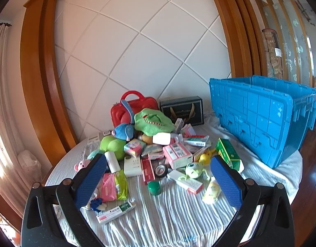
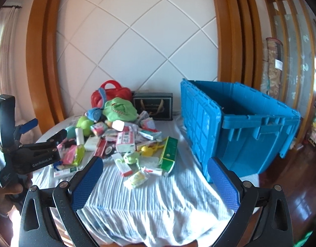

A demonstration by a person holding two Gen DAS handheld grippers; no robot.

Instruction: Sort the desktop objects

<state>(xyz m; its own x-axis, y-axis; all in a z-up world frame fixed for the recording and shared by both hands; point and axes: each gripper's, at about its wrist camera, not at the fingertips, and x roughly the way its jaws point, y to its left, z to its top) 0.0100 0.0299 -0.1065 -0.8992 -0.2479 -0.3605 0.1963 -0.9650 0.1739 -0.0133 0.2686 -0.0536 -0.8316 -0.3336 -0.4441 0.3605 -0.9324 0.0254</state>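
From the left wrist camera, the left gripper (image 1: 158, 177) hangs over the near edge of the worktop (image 1: 174, 216), which is draped in a striped white cloth. Its jaws are spread wide with nothing between them. Beyond the blue pads lies the heap of desktop objects (image 1: 158, 150), crowded toward the middle and far-left part of the worktop: medicine boxes, a green jar lid (image 1: 154, 187), a pink-and-green packet (image 1: 114, 186), a green plush (image 1: 152, 121) and a red case (image 1: 135, 108) at the far edge beside a dark gift box (image 1: 182, 111). A blue crate (image 1: 265, 117) sits on the right edge, its lid flap hanging open toward the heap.

From the right wrist camera, the right gripper (image 2: 155, 181) is nearer the right side of the worktop (image 2: 158, 201), jaws likewise released and holding nothing. The heap (image 2: 120, 138) spreads from the middle to the far-left edge, a green carton (image 2: 169, 152) lying at its right fringe just beside the blue crate (image 2: 240, 129). The left gripper (image 2: 44, 132) shows at the left edge of this view, gripped by a hand (image 2: 7, 191).
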